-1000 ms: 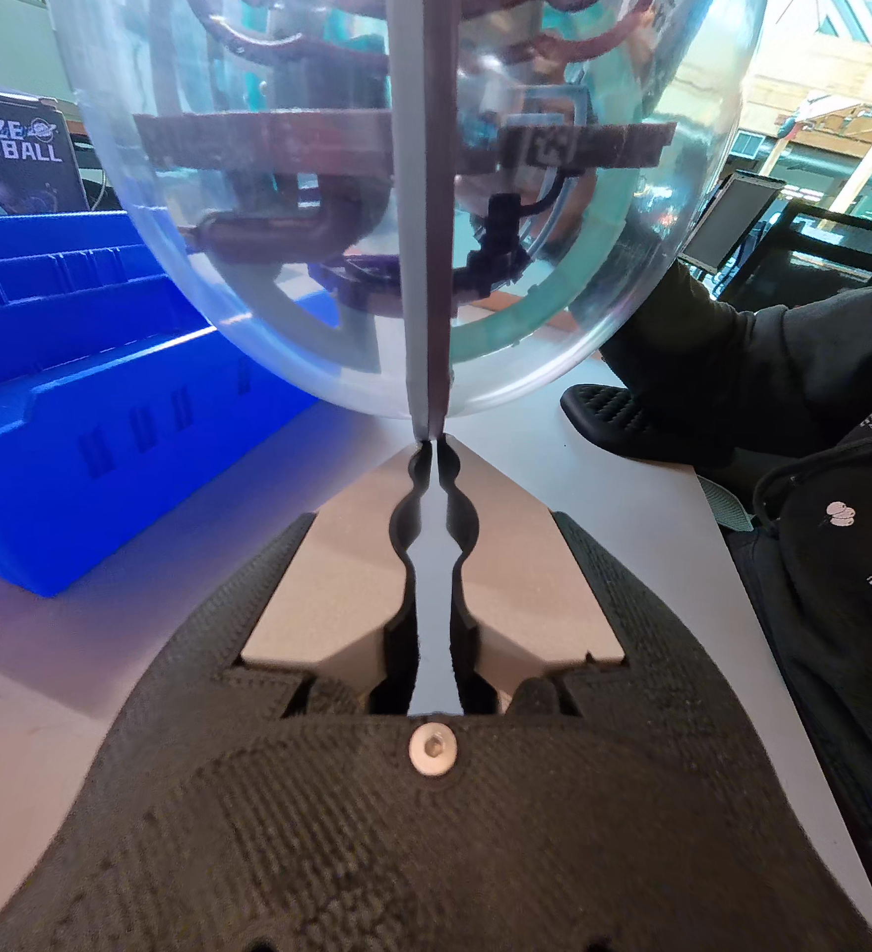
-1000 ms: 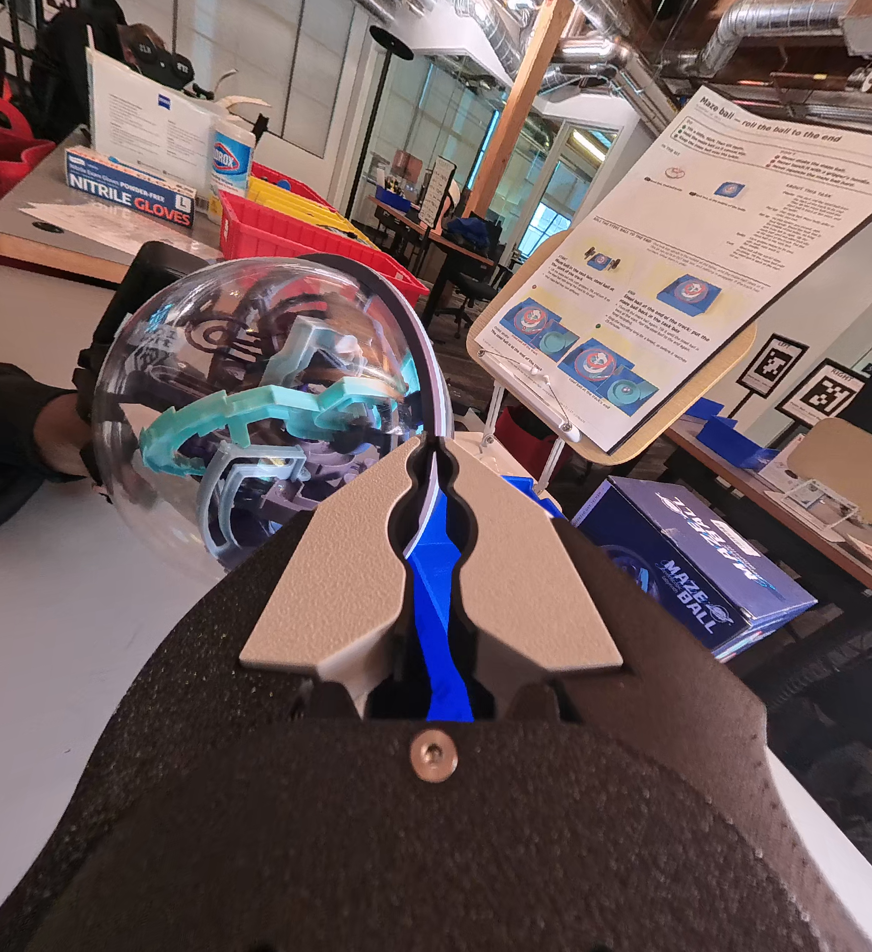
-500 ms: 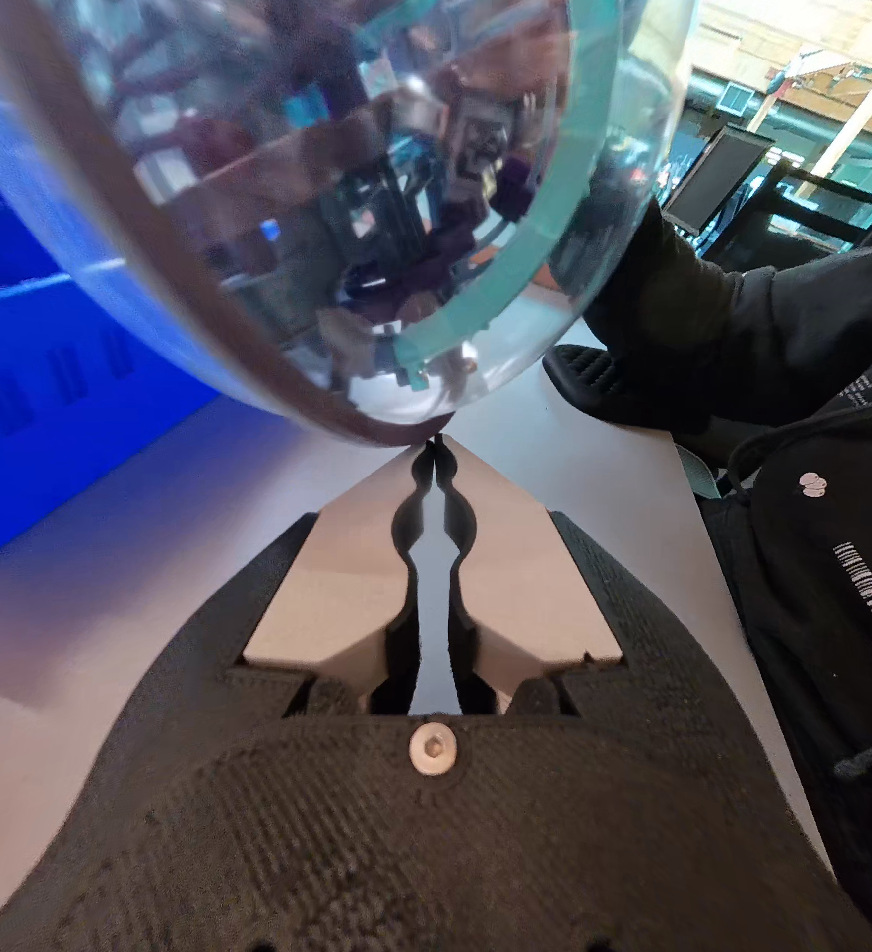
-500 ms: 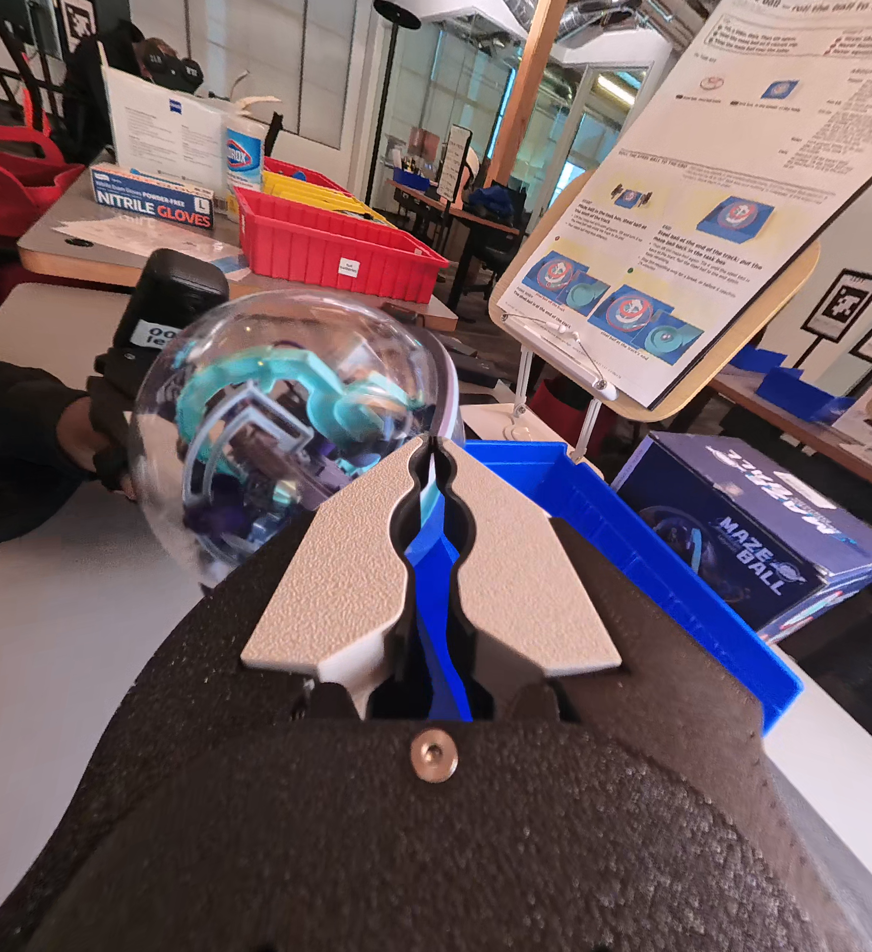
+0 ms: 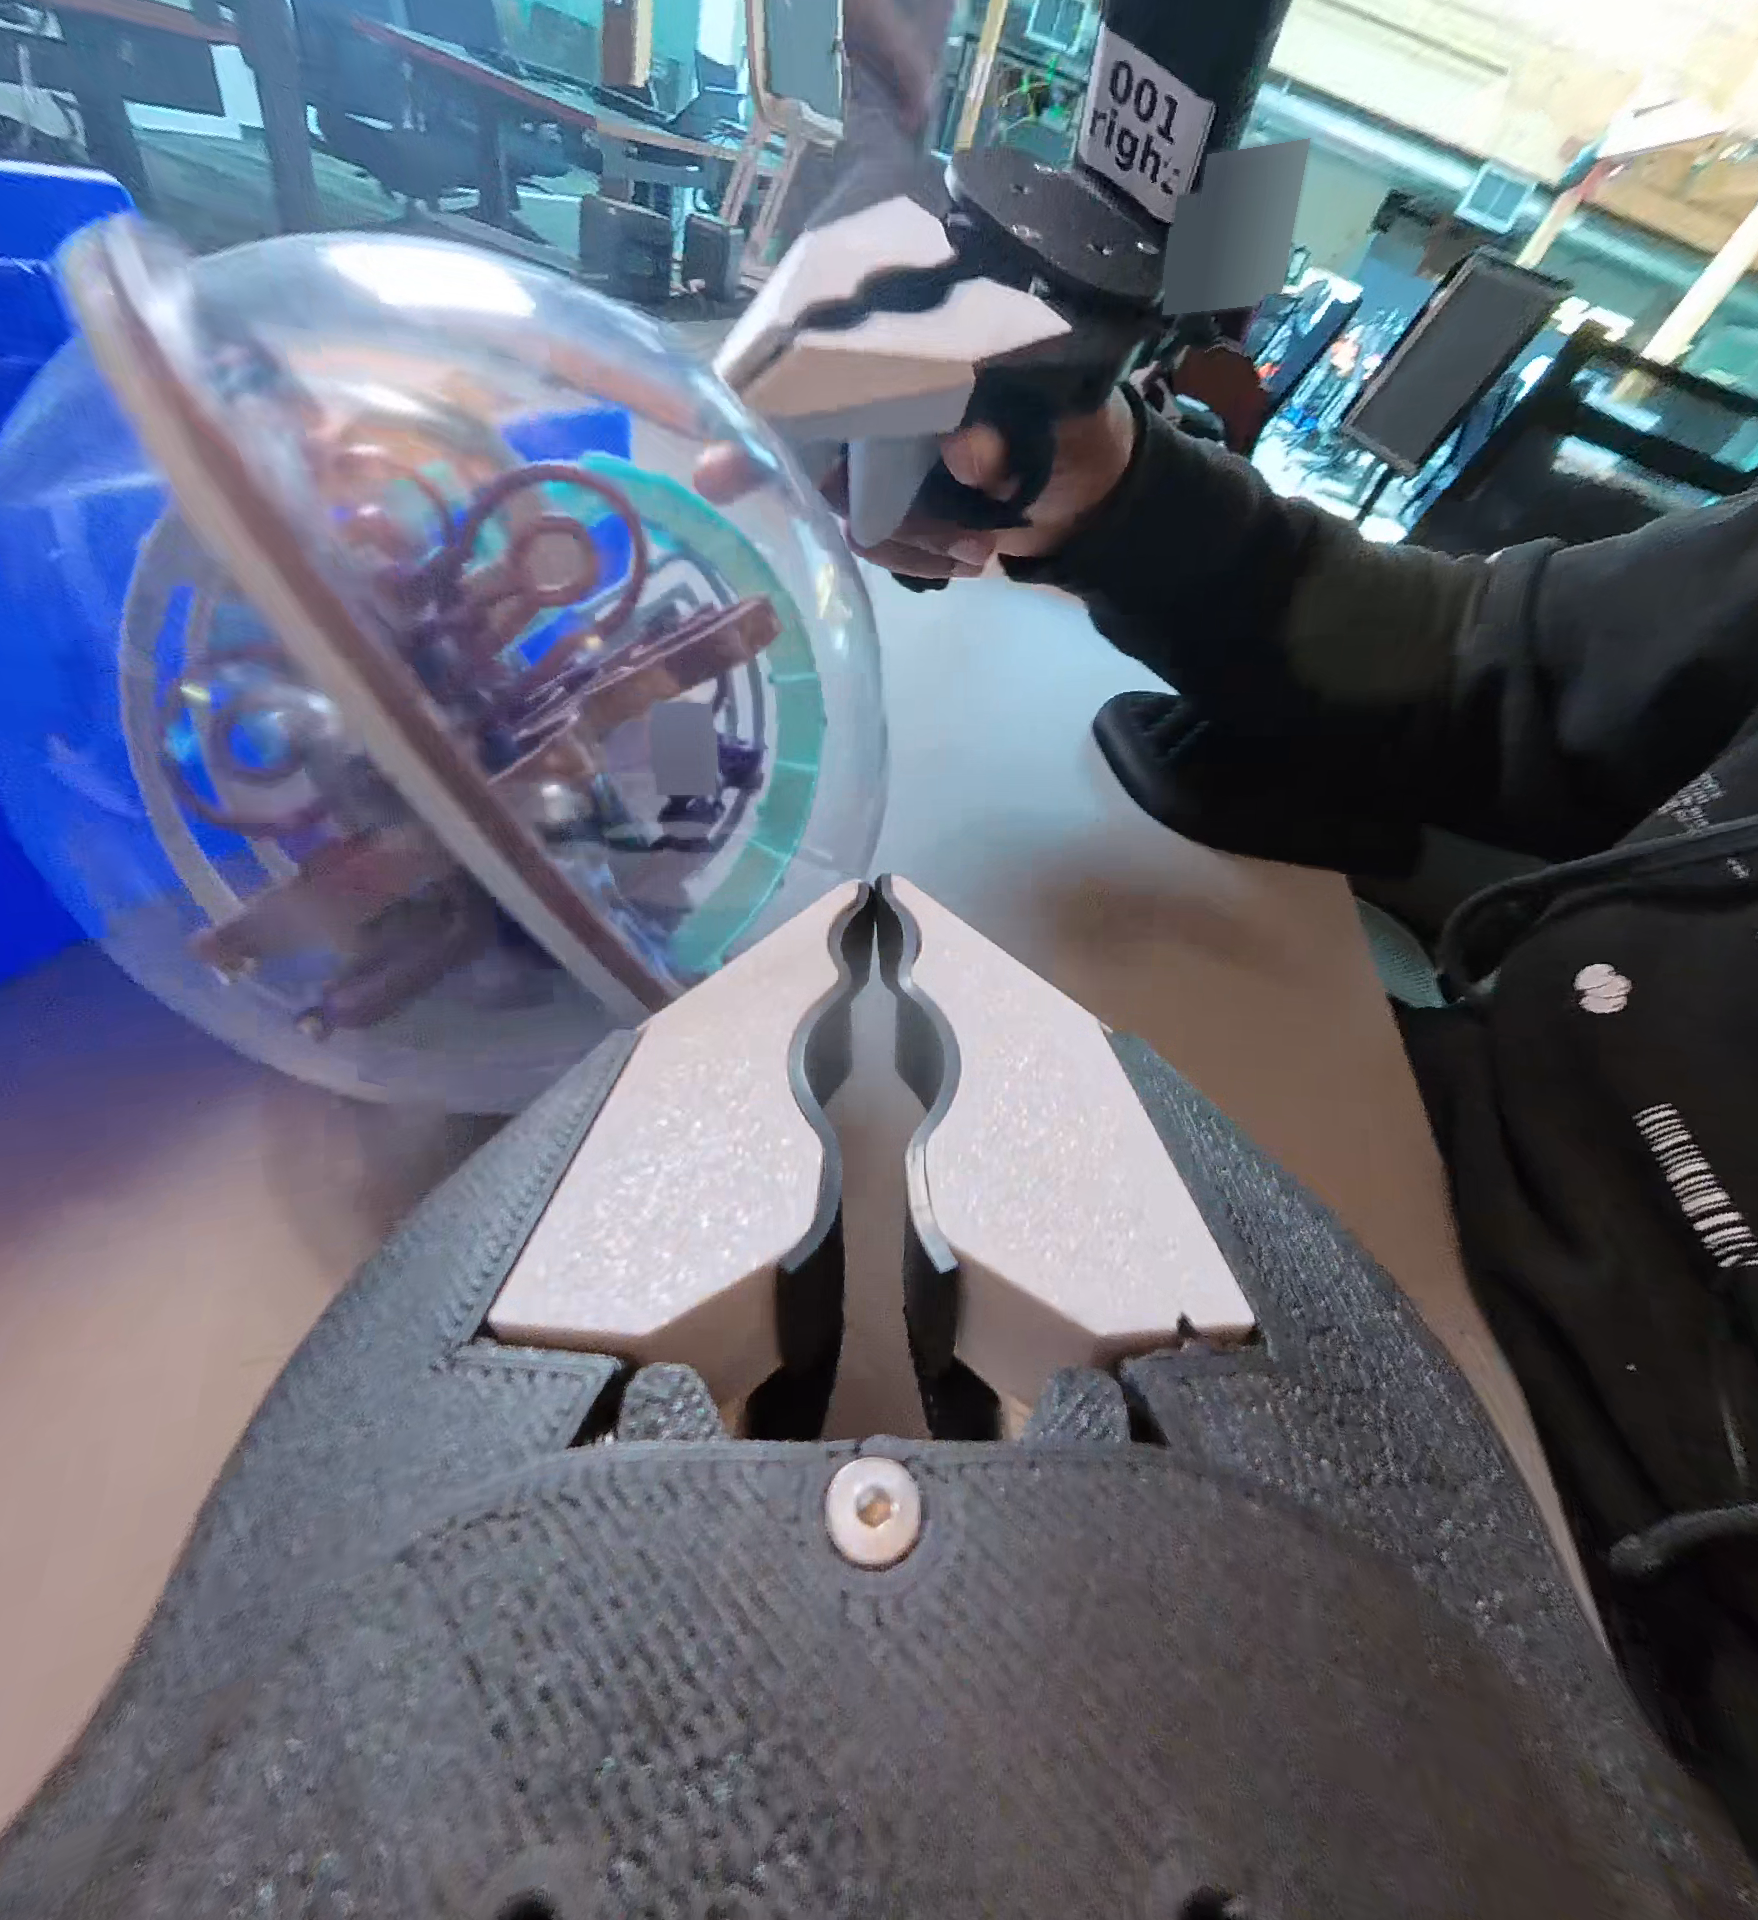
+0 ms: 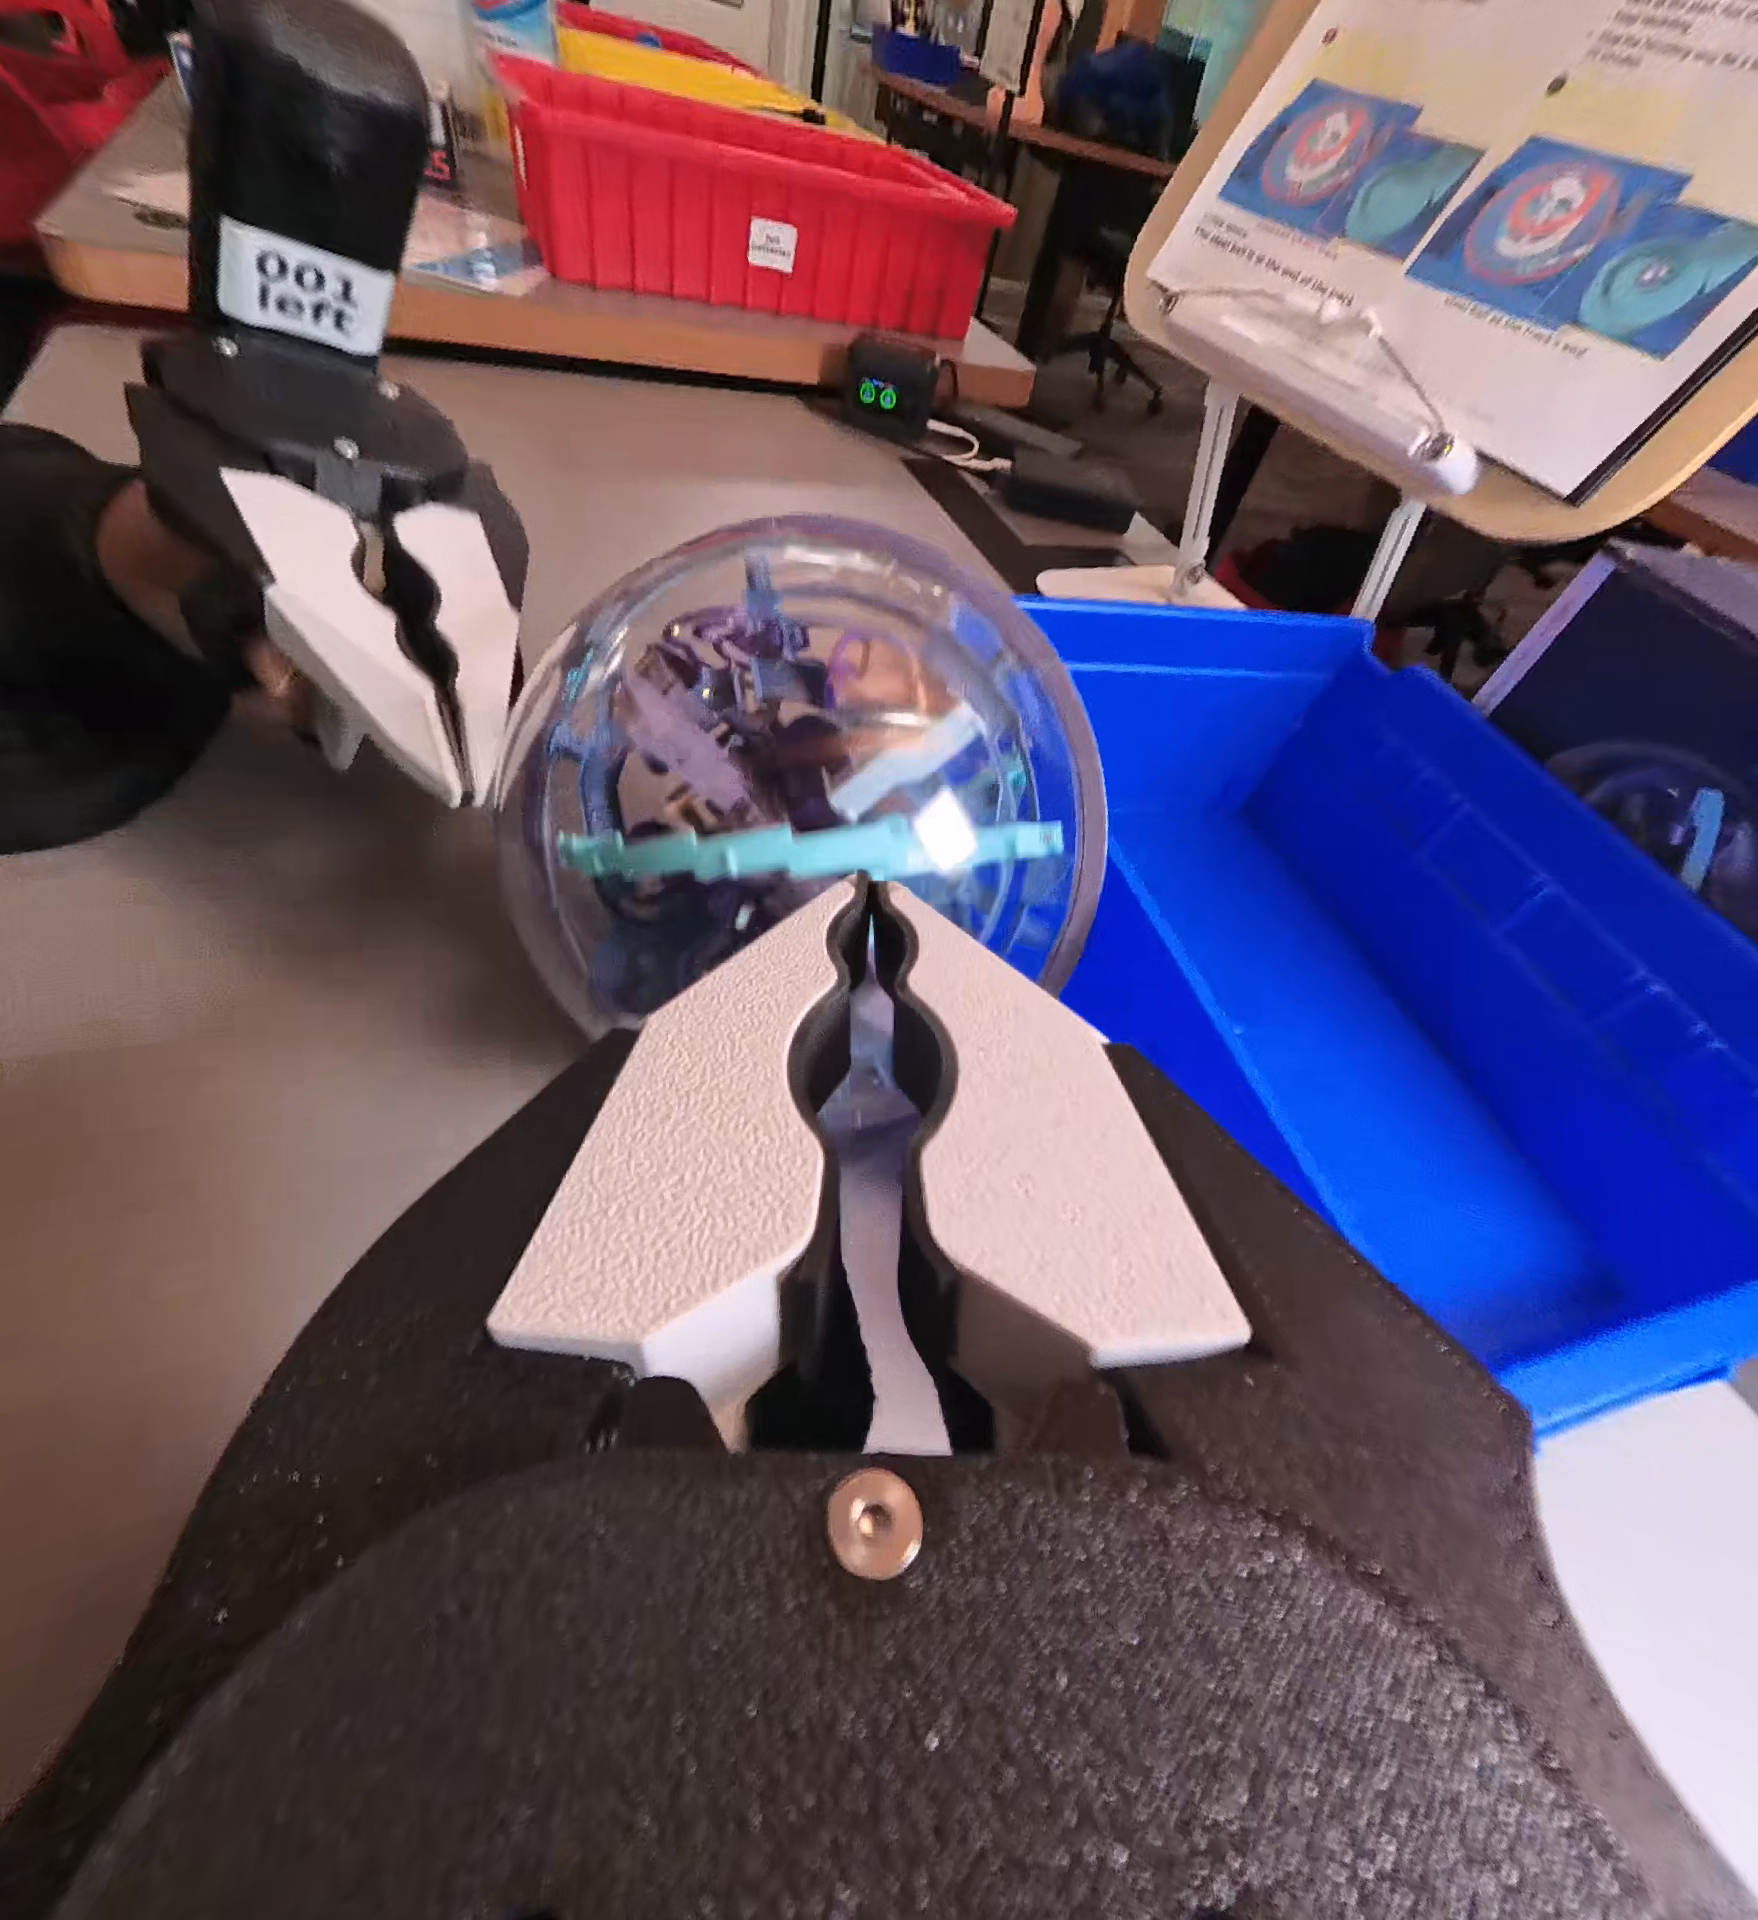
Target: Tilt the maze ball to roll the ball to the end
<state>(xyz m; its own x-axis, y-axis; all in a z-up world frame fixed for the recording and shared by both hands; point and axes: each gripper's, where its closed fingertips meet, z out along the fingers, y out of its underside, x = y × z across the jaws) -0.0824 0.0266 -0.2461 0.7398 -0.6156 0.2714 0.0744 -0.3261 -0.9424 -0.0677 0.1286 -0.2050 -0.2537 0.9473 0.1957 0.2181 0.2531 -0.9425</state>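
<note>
The maze ball point(image 5: 418, 675) is motion-blurred, its inner ball indiscernible; it sits left of centre beside my left gripper point(image 5: 875, 899) and right gripper point(image 6: 870, 896), both pressed together, empty.

Maze ball point(image 5: 418, 665) motion-blurred, inner tracks indistinct, blue bin point(image 6: 1426, 935) cut off at right edge

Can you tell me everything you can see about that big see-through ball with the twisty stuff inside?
The maze ball is a clear, glossy plastic globe with a band around its middle, tilted in the left wrist view. Inside are tangled tracks: teal, purple, brownish and pale. A little shiny ball seems to lie among them. It looks to be resting on the table, right next to the blue bin. Both grippers are shut and beside it; neither appears to hold it.
</note>
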